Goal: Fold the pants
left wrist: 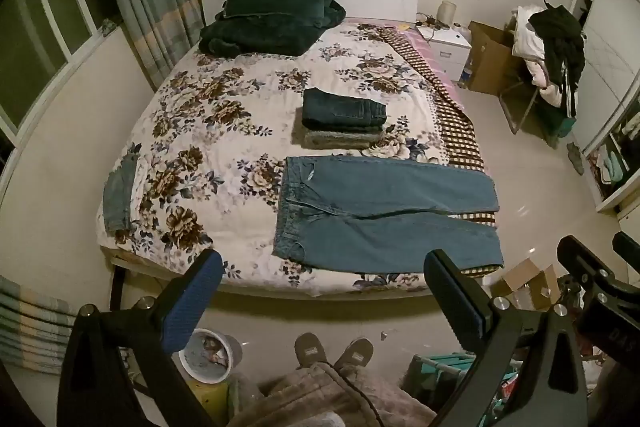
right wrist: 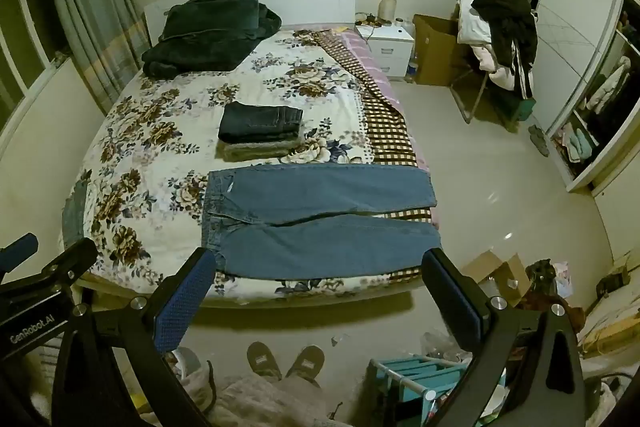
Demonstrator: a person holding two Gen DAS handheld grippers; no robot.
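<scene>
A pair of light blue jeans (left wrist: 384, 215) lies flat on the floral bedspread (left wrist: 224, 131) near the bed's front edge, waistband to the left, both legs stretched right. It also shows in the right wrist view (right wrist: 320, 223). My left gripper (left wrist: 324, 267) is open and empty, held above the floor in front of the bed. My right gripper (right wrist: 316, 267) is open and empty too, just short of the jeans' near leg. The right gripper's body shows at the right edge of the left wrist view (left wrist: 600, 279).
A stack of folded dark jeans (left wrist: 344, 111) on a grey folded piece sits behind the blue jeans. A dark green blanket (left wrist: 268, 19) lies by the headboard. A small denim piece (left wrist: 118, 195) lies at the bed's left edge. Slippered feet (left wrist: 332, 351), a bucket (left wrist: 208, 355) and boxes (left wrist: 528, 283) are on the floor.
</scene>
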